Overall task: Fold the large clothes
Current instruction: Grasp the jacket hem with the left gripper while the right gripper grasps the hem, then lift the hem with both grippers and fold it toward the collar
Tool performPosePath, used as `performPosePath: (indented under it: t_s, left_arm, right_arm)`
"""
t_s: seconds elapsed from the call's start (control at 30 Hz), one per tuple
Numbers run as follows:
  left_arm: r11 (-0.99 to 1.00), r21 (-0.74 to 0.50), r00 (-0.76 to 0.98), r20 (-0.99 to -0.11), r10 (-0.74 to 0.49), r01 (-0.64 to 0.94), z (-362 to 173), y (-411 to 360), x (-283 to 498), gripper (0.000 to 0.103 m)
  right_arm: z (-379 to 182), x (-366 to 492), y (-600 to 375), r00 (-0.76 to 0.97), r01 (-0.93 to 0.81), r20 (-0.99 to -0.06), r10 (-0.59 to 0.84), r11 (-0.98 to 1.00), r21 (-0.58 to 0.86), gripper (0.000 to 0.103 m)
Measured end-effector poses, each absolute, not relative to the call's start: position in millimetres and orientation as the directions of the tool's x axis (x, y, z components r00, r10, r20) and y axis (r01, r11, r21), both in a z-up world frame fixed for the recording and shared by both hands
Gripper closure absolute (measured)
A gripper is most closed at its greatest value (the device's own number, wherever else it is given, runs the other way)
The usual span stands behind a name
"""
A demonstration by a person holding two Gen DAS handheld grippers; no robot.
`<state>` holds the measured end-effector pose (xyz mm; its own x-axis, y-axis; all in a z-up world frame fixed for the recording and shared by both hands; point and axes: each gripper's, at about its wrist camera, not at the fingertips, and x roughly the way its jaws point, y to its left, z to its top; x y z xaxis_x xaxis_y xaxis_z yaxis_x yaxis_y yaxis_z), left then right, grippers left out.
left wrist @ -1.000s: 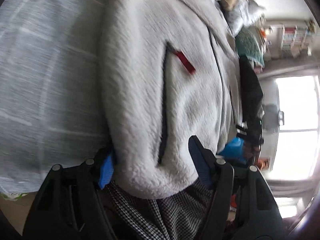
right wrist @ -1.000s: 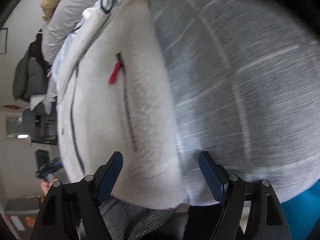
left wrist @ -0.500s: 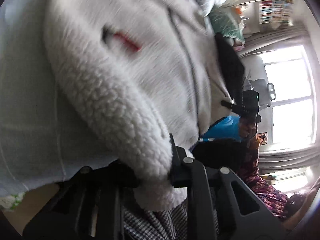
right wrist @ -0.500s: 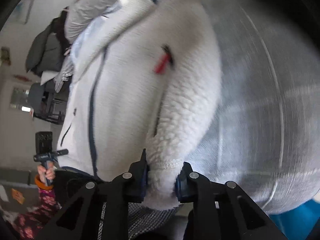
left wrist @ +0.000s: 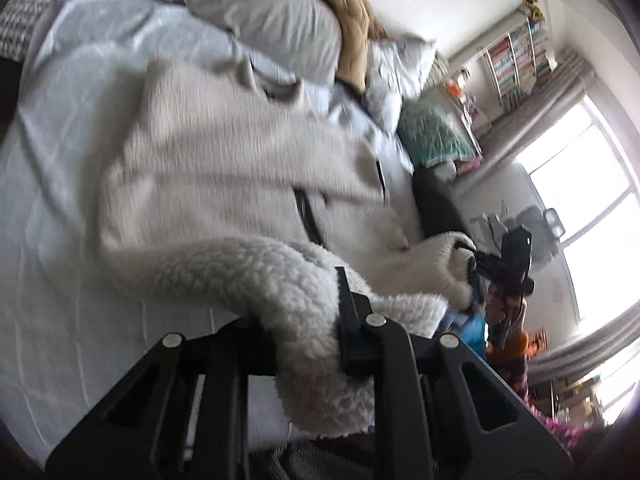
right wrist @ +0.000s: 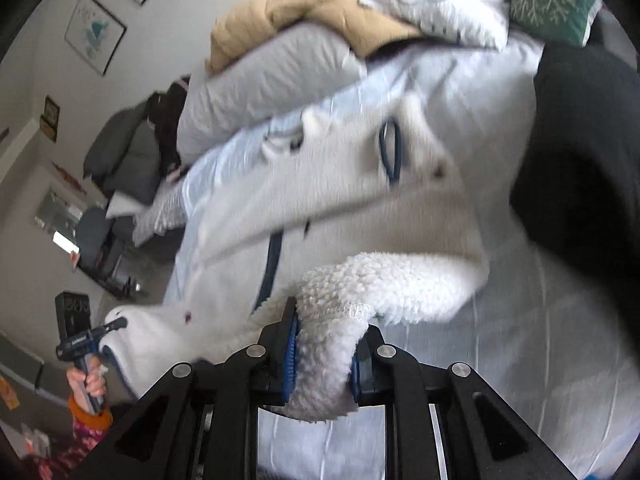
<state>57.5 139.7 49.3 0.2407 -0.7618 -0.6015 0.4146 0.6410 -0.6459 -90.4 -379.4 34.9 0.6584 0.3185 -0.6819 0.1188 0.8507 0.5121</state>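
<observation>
A white fleece jacket (left wrist: pixel 224 168) with dark zips lies on a pale bed sheet (left wrist: pixel 52 216); it also shows in the right wrist view (right wrist: pixel 360 200). My left gripper (left wrist: pixel 304 332) is shut on a fluffy bottom corner of the jacket and holds it lifted off the bed. My right gripper (right wrist: pixel 324 356) is shut on the other bottom corner, also lifted. Each gripper shows in the other's view: the right one in the left wrist view (left wrist: pixel 476 264), the left one in the right wrist view (right wrist: pixel 100 332), both gripping the hem.
Grey pillows (left wrist: pixel 260 12), a tan blanket (right wrist: pixel 320 4), a patterned white pillow (right wrist: pixel 436 0) and a green cushion (right wrist: pixel 556 0) pile up at the bed's head. A black garment (right wrist: pixel 580 152) lies beside the jacket. A bright window (left wrist: pixel 584 208) and bookshelves (left wrist: pixel 516 60) stand beyond.
Both grippers closed on the jacket's bottom corners, then lifted them up off the bed, so the hem now hangs between the two grippers and the view has pulled back.
</observation>
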Motion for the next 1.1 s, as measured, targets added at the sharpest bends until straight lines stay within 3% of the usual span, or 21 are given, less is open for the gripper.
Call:
performPosePath:
  t_s: [0.17, 0.33, 0.47, 0.57, 0.67, 0.9, 0.97, 1.1]
  left_arm:
    - [0.678, -0.633, 0.335, -0.59, -0.735, 0.372, 62.3, 127.0, 127.1, 0.081]
    - [0.736, -0.596, 0.408, -0.614, -0.676, 0.323, 37.4, 94.9, 203.2, 0.079]
    - [0.797, -0.54, 0.417, -0.681, -0.602, 0.269, -6.2, 73.1, 253.9, 0.072]
    - [0.802, -0.575, 0.346, -0.728, -0.592, 0.163, -50.7, 68.0, 285.2, 0.066]
    - [0.727, -0.671, 0.366, -0.646, -0.67, 0.146, -72.8, 78.3, 293.6, 0.063]
    - [0.664, -0.736, 0.298, -0.61, -0.734, 0.13, -44.8, 89.6, 300.3, 0.055]
    - [0.671, -0.723, 0.299, -0.612, -0.732, 0.164, -29.1, 86.4, 296.1, 0.053]
    - [0.665, -0.716, 0.29, -0.603, -0.743, 0.213, -10.0, 84.5, 292.5, 0.052]
  right_arm:
    - [52.2, -35.9, -401.9, 0.721, 0.126, -0.632, 0.284, 0.843, 0.522, 0.083]
    - [41.8, 34.3, -415.6, 0.738, 0.157, -0.629, 0.246, 0.844, 0.514, 0.081]
    - [2.2, 87.7, -435.3, 0.727, 0.259, -0.654, 0.21, 0.799, 0.544, 0.074]
    - [-43.3, 118.5, -454.7, 0.701, 0.348, -0.68, 0.216, 0.728, 0.591, 0.063]
    - [-72.5, 129.7, -469.8, 0.712, 0.349, -0.65, 0.265, 0.67, 0.655, 0.061]
    - [-52.8, 129.6, -485.8, 0.706, 0.294, -0.595, 0.384, 0.605, 0.74, 0.05]
    - [-33.1, 121.1, -487.2, 0.734, 0.25, -0.57, 0.369, 0.634, 0.732, 0.049]
    - [-3.4, 102.7, -495.0, 0.799, 0.211, -0.519, 0.302, 0.667, 0.714, 0.037]
